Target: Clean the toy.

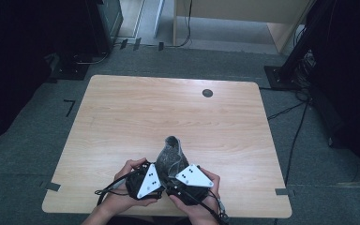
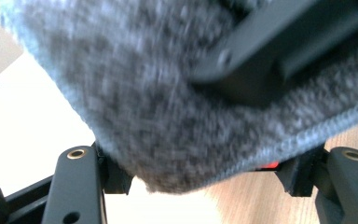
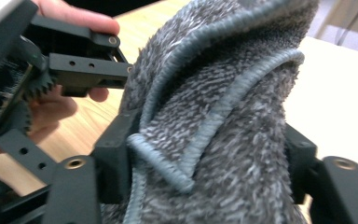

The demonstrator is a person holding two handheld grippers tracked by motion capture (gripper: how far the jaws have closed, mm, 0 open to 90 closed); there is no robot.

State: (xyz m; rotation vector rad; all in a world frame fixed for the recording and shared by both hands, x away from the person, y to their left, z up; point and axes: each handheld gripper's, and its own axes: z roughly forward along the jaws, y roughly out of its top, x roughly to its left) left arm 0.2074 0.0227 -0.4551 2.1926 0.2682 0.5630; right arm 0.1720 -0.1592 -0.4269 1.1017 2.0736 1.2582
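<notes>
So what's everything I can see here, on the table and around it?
towel: one, mottled grey with a stitched edge, bunched up and lifted near the front edge of the table, between the two tools
table: one, light wood, middle of the room
round cap: one, dark, set in the tabletop toward the far right
tape strips: a few, grey, on the carpet by the table corners
cables: several, black, on the floor at right
left tool: one, black, clamped on the towel
right tool: one, black, towel between its jaws
hands: two, each holding a tool
</notes>
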